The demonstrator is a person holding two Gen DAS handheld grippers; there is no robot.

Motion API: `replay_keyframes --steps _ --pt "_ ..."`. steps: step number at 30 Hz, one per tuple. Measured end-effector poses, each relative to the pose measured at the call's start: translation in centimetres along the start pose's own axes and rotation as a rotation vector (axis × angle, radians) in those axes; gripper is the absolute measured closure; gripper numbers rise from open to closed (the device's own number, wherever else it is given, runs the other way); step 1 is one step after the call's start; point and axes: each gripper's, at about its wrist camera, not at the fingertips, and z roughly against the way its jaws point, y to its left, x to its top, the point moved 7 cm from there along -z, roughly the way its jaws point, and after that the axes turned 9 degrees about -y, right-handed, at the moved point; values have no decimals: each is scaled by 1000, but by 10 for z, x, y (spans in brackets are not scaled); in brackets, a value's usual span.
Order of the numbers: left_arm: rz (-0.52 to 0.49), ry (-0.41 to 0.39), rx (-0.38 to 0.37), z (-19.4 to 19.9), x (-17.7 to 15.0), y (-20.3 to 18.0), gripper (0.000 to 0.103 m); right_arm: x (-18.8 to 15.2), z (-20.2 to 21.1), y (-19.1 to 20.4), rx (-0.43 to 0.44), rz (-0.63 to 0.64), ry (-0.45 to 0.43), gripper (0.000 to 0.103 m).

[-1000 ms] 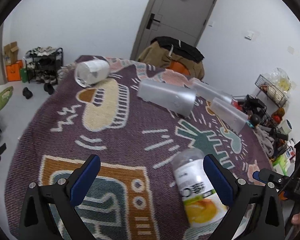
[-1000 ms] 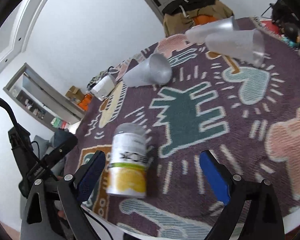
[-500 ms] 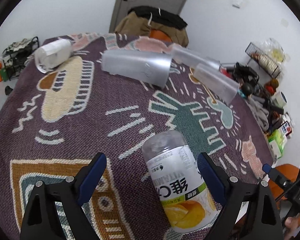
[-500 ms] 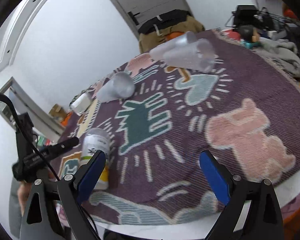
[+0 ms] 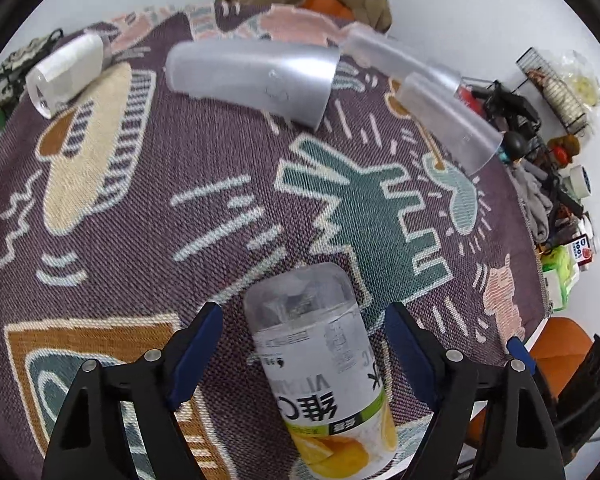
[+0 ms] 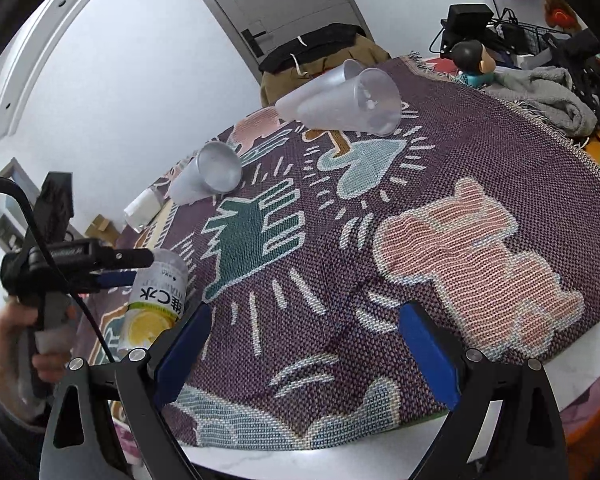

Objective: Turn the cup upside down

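clear plastic cup with a yellow citrus label lies between the wide-open left gripper fingers; approach step; next, close and rotate; right gripper wide, empty.

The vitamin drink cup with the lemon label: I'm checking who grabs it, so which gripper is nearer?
Left. The left gripper straddles the labelled cup, jaws open on either side. The right gripper hangs off to the cup's right, over bare blanket.

Left gripper open, jaws either side of labelled cup, not touching; cup stands on patterned cloth; grey cup lies beyond
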Motion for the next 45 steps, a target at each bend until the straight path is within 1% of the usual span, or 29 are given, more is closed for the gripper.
replay_keyframes --steps 4,8,10,13,16,18,19,22,26,30,32,36,37,39,41,45 --pt "-5 41 28 -11 2 -4 19 -1 0 3 4 4 -1 8" --pt "-5 105 48 -27 1 -7 19 -2 -1 3 6 7 1 8" --pt "9 120 63 -32 2 -6 19 -2 -1 2 8 3 5 8" --pt "22 153 59 -38 1 -6 20 -2 -2 0 8 -6 10 8" --pt "27 185 83 -44 -2 -2 27 -2 -3 -2 9 -16 13 8" --pt "21 186 88 -44 0 -3 30 -2 -4 -3 13 -23 17 8" --pt "24 190 94 -44 0 -3 36 -2 -4 -4 12 -23 18 8" --pt "43 176 75 -40 5 -5 36 -2 -4 -4 12 -25 21 8" --pt "6 96 30 -20 17 -15 37 -2 -6 -6 4 -20 20 8" --pt "-50 11 24 1 26 -26 37 -2 -8 -9 -4 -25 23 8" --pt "-97 -52 24 15 34 -35 37 -2 -8 -8 -6 -22 23 8" --pt "-174 -152 17 36 44 -47 37 -2 -8 -5 -8 -10 21 8" --pt "-191 -173 21 40 45 -50 37 -3 -8 -5 -8 -7 23 8" --pt "-245 -228 52 47 47 -55 37 -4 -9 -4 -8 -6 27 8" --pt "-296 -277 46 53 45 -64 37 -5 -10 -5 -10 -6 29 8" --pt "-386 -392 97 64 44 -76 37 -4 -9 -6 -17 -7 25 8"
